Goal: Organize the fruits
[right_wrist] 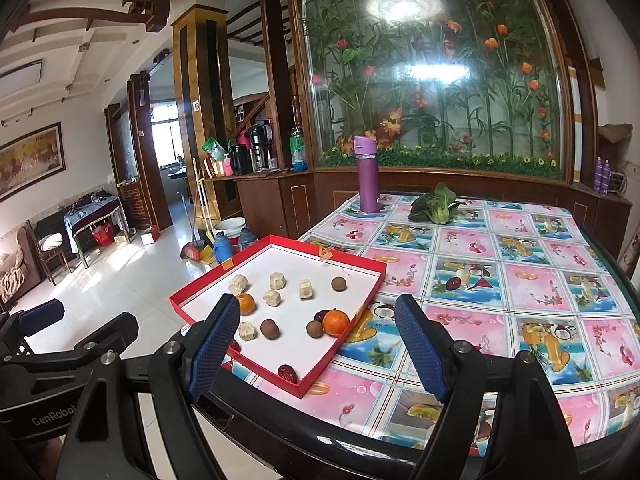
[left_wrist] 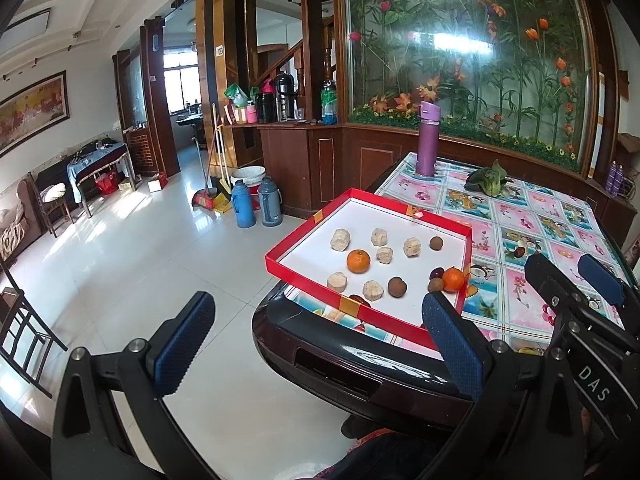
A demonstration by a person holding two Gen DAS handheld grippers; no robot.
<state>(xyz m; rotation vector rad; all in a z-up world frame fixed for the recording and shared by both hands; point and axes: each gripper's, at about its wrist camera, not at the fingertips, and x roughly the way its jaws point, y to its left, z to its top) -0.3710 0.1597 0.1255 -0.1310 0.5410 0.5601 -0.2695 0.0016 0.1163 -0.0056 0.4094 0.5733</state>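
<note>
While both tools hang spread and empty at the bottom of each frame, left tool [left_wrist: 316,344] and right tool [right_wrist: 320,344], the fruit lies scattered in the red tray [right_wrist: 200,285] mid-frame; approach one orange [right_wrist: 335,322] from above, avoiding its neighbours.

The right gripper [right_wrist: 316,344] hangs wide open before the red tray [right_wrist: 352,258] of scattered fruit on the floral tablecloth [right_wrist: 500,280].
</note>
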